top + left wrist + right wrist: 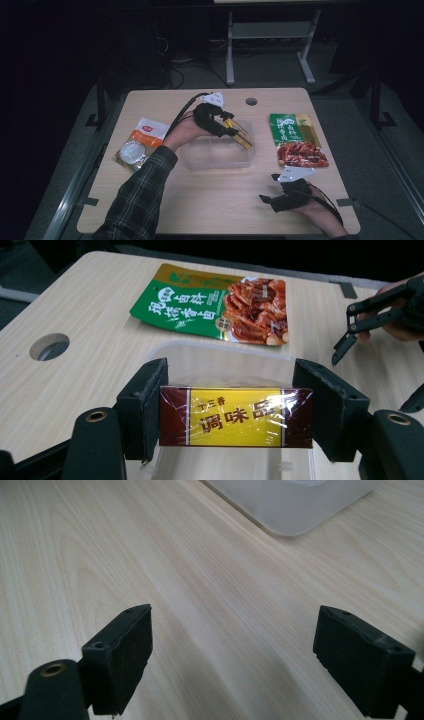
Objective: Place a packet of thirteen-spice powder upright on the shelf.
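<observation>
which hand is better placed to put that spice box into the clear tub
Left. The left gripper already clamps the spice box right over the clear tub; the right gripper is open, empty, near the table's front edge.

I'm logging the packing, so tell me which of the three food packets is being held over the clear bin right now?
The maroon-and-yellow seasoning box, clamped in the left gripper. The green pouch and the white-and-orange packet lie flat on the table.

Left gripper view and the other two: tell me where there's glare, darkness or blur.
Left gripper view: sharp; glare streaks on the plastic wrap of the seasoning box and a sheen on the green pouch. High view: the table is evenly lit, the room behind it nearly black. Right gripper view: the wood grain is crisp, while the clear tub at the top is soft and slightly out of focus.
</observation>
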Tool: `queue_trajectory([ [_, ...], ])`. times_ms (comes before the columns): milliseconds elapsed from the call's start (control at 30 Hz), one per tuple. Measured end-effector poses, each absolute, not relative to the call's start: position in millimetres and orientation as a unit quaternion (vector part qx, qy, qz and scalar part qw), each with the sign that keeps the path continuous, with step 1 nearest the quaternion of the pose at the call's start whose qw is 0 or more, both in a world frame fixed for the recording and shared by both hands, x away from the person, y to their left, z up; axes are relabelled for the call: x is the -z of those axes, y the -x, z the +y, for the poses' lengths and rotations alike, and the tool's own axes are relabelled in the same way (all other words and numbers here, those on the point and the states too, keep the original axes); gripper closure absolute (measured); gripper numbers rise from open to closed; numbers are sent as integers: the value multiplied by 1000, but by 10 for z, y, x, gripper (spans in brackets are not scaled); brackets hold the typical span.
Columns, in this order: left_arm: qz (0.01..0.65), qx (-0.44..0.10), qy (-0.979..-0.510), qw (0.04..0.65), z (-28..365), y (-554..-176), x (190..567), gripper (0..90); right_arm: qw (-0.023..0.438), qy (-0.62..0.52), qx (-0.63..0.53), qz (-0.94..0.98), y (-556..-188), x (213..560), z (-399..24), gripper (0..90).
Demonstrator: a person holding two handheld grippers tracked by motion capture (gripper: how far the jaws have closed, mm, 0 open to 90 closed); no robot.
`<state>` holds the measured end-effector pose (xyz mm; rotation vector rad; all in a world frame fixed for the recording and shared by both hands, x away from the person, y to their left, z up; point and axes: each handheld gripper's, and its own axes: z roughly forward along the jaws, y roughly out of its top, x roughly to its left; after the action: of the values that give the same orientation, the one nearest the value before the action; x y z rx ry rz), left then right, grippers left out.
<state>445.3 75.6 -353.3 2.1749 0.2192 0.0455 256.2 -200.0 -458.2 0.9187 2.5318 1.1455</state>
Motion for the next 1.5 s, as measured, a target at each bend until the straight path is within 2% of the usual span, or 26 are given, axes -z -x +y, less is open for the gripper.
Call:
queue_trajectory([
  [533,76,-15,-878,473,528,-4497,3528,318,107,-312,-390,860,-2563,4585,-2002,155],
  [1500,65,9,-884,463,163,-4485,3807,318,107,-307,-389,862,-2568,4585,-2001,157],
])
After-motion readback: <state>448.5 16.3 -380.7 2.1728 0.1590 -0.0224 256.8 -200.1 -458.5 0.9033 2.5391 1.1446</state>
